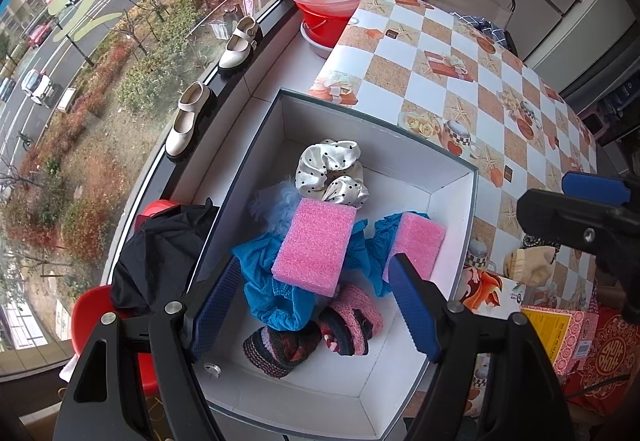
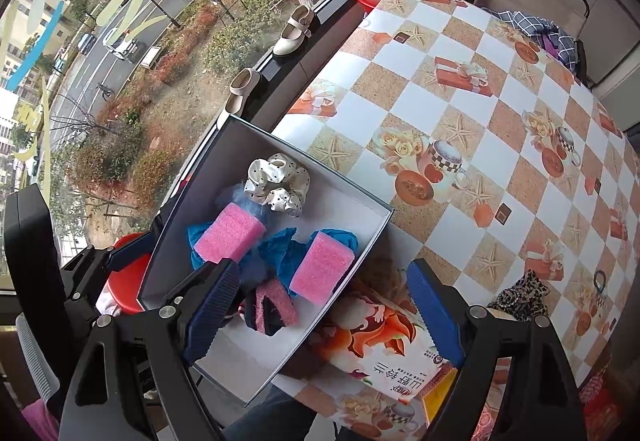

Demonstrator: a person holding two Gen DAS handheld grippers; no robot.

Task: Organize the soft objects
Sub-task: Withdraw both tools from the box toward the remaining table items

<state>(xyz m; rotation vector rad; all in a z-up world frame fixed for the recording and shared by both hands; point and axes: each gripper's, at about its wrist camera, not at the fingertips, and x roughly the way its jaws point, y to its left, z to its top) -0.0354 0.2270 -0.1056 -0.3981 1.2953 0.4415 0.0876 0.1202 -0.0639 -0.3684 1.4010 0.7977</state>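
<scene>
My left gripper (image 1: 316, 305) hangs over the white box (image 1: 452, 209), fingers apart, nothing between the pads; they straddle the pile without touching it. My right gripper (image 2: 320, 317) sits at the box's near right corner, fingers also spread wide and empty, one finger over the box, the other over a printed carton (image 2: 380, 357) beside it.

Done so far, going by what lies in the box: nearest me two knitted striped pieces (image 1: 312, 333), then crumpled blue fabric (image 1: 272, 293), a big pink sponge (image 1: 316, 245) on top of it, a second pink sponge (image 1: 418, 241) leaning toward the right wall, a pale blue fluffy thing (image 1: 276, 205) behind, and at the far end a white polka-dot scrunchie (image 1: 332, 173). Six or so soft items binned, so I judge the job well along.

Left to do, as I read it: a tan soft item (image 1: 528, 265) on the checkered tablecloth (image 1: 440, 53) just right of the box, and in the right wrist view a leopard-print scrunchie (image 2: 520, 297) with a small dark hair tie (image 2: 599, 277) beside it, well apart from the box. Farther back, plaid cloth (image 2: 540, 29) at the table's far edge; can't tell if that counts. Black fabric (image 1: 160, 253) on a red chair (image 1: 96, 317) left of the box, same doubt.
</scene>
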